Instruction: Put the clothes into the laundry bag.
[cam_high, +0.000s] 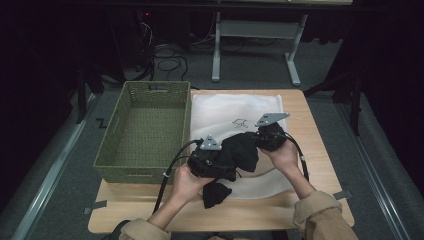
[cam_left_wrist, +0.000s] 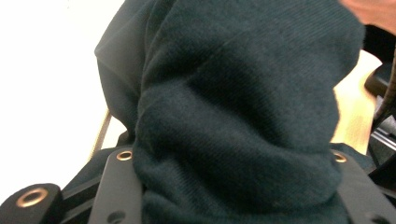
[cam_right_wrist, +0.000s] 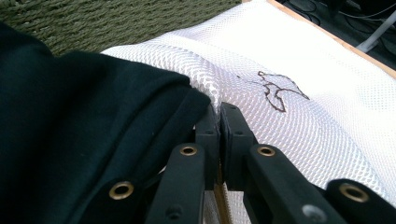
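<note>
Fabric, black and bunched, hangs between the two tools over the white mesh laundry bag (cam_high: 235, 107) spread on the right half of the table (cam_high: 320, 165). This black garment (cam_high: 240, 152) sits above the bag's near edge, one loose end drooping toward the table's front edge. The left hand-held gripper (cam_high: 210, 162) has a thick fold of the garment (cam_left_wrist: 233, 130) wedged between its half-parted jaws and grips it. The right hand-held gripper (cam_high: 267, 135) has its jaws pressed together, pinching the rim of the mesh bag (cam_right_wrist: 322, 107) just beside the garment (cam_right_wrist: 84, 135). A green woven basket (cam_high: 145, 132) stands at the table's left edge, touching the bag.
</note>
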